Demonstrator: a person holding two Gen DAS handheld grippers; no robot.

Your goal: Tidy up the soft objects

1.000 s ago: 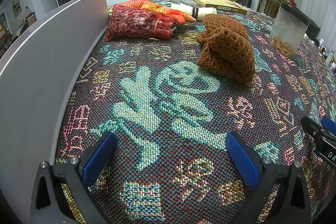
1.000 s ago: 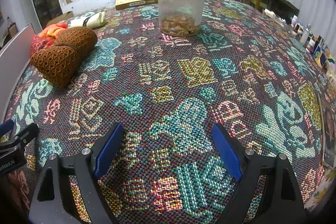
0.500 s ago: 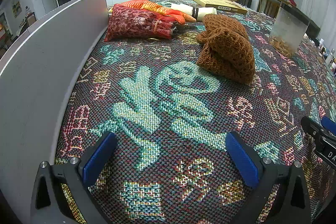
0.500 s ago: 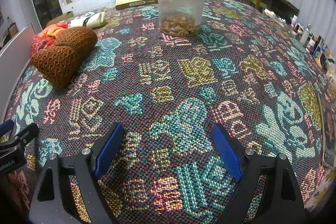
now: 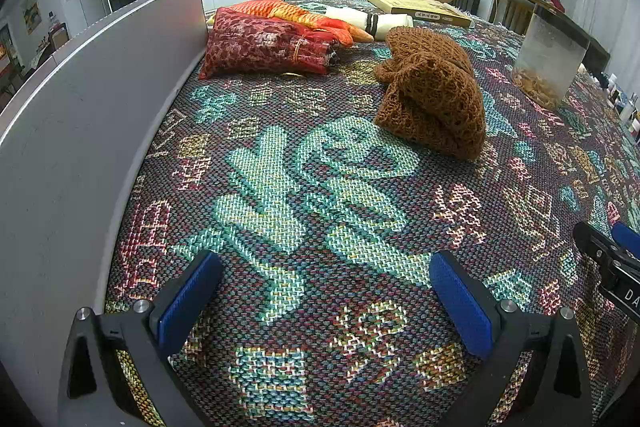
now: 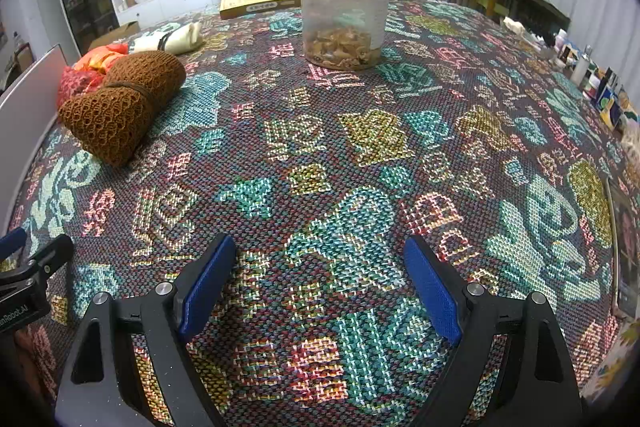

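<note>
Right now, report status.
Left gripper and right gripper open, empty. Brown knit bundle untouched on the tablecloth, ahead. Nothing between.

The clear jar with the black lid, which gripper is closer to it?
Right. The right gripper faces the clear jar straight ahead across the cloth; from the left gripper it sits far off to the right.

— What covers the desk [image 5: 320, 219]?
— A patterned woven cloth [image 6: 360, 155].
— And on it?
— Brown knit bundle [image 5: 434, 103], red pouch [image 5: 264, 47], orange fish plush [image 5: 296, 13], white roll [image 5: 372, 21], clear jar [image 6: 346, 7], flat box [image 5: 420, 9].
</note>
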